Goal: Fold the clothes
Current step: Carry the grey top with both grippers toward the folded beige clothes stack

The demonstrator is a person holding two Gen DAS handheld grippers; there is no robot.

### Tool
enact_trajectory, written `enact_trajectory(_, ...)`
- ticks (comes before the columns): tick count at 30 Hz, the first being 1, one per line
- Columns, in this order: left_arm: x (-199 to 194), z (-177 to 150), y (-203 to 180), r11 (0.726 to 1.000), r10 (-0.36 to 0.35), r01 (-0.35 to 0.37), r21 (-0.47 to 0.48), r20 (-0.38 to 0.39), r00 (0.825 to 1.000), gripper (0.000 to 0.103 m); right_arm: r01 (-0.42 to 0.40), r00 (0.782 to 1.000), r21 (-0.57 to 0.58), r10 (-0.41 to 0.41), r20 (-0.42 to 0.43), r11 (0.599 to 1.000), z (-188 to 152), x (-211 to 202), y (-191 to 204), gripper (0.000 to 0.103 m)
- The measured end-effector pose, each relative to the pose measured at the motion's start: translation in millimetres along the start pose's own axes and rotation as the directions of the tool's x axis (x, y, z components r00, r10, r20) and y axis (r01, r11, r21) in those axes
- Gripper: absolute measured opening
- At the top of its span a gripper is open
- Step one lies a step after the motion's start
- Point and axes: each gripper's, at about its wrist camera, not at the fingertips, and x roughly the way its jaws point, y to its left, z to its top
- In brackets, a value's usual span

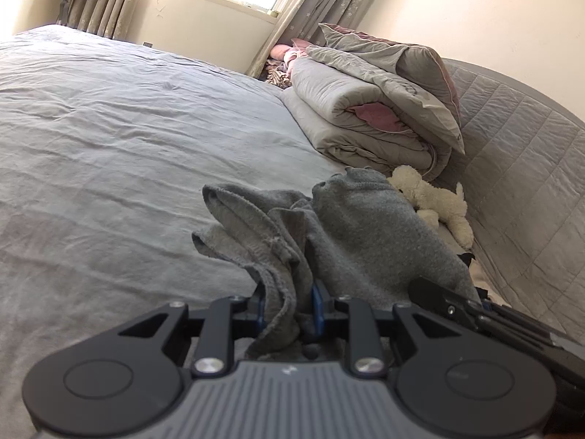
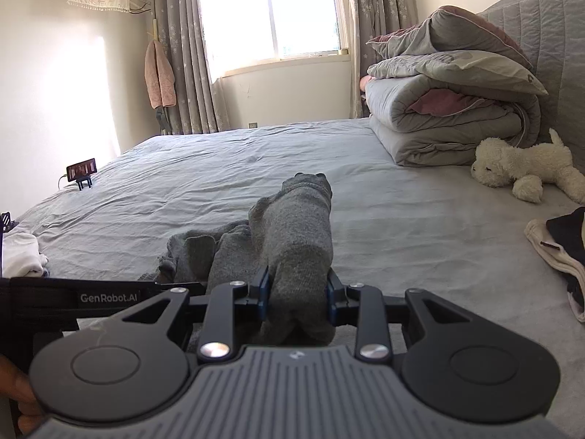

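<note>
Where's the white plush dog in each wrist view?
Left wrist: plush dog right of centre, partly behind the grey garment.
Right wrist: plush dog far right, fully visible on the bed.
Shared landmark: folded duvet stack, just behind it.

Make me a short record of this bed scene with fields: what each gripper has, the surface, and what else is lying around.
left gripper: shut on a bunched edge of the grey garment
right gripper: shut on a thick fold of the same grey garment
surface: bed with a wrinkled grey sheet
by the headboard: folded quilt with a pillow on top, plush toy in front of it
other clothes: white item at the left edge, dark and cream item at the right edge
background: window with curtains
</note>
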Motion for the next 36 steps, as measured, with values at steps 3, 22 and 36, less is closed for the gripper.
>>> enact_trajectory(3, 18.5, 0.9, -38.0, 0.998, -0.065, 0.065, 0.002, -0.014, 0.998, 0.024, 0.029, 1.0, 0.021, -0.029, 0.011, 0.999, 9.5, -19.2, -38.2, 0.032)
enact_trajectory(22, 209.5, -31.1, -308.9, 0.938, -0.346, 0.341, -0.057, -0.116, 0.931, 0.023, 0.172, 0.983, 0.257, -0.183, 0.02, 0.951, 52.8, -83.5, -349.4, 0.032)
enact_trajectory(36, 262.5, -76.4, -321.9, 0.949, -0.313, 0.315, -0.032, -0.239, 0.919, 0.027, 0.232, 0.971, 0.388, -0.233, -0.046, 0.892, -20.2, -64.1, -415.3, 0.038)
